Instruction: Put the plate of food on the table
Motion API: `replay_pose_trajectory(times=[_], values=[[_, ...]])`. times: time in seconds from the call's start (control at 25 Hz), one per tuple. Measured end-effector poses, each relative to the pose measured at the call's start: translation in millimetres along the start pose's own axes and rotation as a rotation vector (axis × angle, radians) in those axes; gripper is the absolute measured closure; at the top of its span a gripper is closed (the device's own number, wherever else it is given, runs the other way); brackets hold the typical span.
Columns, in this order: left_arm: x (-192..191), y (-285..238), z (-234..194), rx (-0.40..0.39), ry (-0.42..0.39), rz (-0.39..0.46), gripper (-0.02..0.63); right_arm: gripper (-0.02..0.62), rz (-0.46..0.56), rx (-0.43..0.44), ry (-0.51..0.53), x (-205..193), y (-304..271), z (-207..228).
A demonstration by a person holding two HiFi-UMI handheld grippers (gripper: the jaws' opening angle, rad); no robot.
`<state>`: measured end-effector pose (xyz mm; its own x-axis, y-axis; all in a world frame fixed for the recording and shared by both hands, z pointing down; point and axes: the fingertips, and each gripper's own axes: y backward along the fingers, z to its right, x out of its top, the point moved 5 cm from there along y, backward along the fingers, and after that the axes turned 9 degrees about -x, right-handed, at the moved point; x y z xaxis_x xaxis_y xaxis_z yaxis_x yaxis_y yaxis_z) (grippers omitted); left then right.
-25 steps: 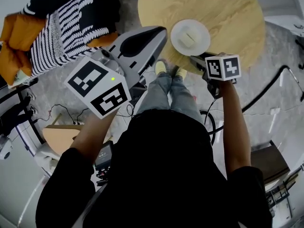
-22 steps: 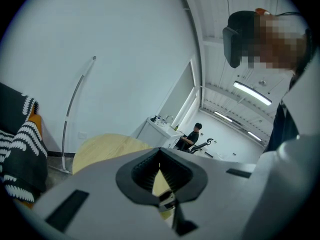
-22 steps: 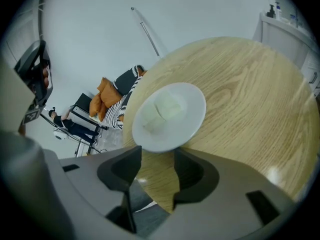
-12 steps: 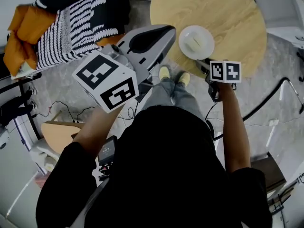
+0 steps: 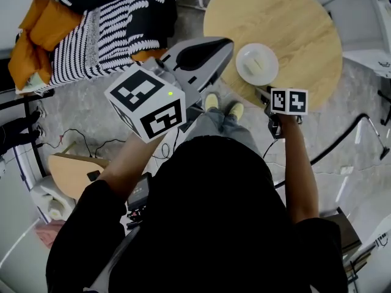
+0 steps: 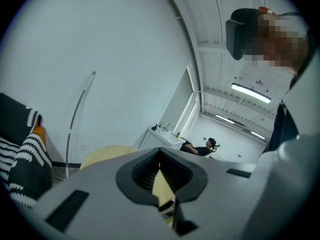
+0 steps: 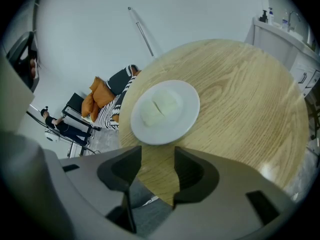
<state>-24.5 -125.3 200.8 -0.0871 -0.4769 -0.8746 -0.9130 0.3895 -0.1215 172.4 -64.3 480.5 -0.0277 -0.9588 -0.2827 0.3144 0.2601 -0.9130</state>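
The plate (image 5: 256,64) is sitting on the round wooden surface (image 5: 293,17), near the edge closest to the person, and is carrying pale food (image 7: 161,106). The right tool (image 7: 157,156) is hovering just short of the plate's rim, its jaws standing apart with only the surface showing between them. The left tool (image 6: 160,154) is being held high beside the surface, its jaws meeting at the tips and gripping nothing.

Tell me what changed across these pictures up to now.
Barely anything: the head view itself drifted. The right tongs perhaps eased slightly back from the plate, open and empty. The plate stayed on the table; the left tongs stayed raised and shut.
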Motion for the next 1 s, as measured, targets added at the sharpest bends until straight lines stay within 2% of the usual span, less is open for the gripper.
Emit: replay_pose_trajectory(times=[0.72, 0.84, 1.0], values=[[12.5, 0.7, 3.9, -0.022, -0.024, 0.036, 0.598, 0.38, -0.04, -0.026, -0.025, -31.4, 12.6, 4.6], [16.4, -0.3, 4.5, -0.025, -0.033, 0.043, 0.598, 0.401, -0.011, -0.022, -0.031, -34.6, 27.1, 5.6], [23.1, -2.1, 9.1, -0.036, -0.048, 0.057, 0.598, 0.428, 0.087, -0.02, 0.001, -23.0, 63.6, -0.8]])
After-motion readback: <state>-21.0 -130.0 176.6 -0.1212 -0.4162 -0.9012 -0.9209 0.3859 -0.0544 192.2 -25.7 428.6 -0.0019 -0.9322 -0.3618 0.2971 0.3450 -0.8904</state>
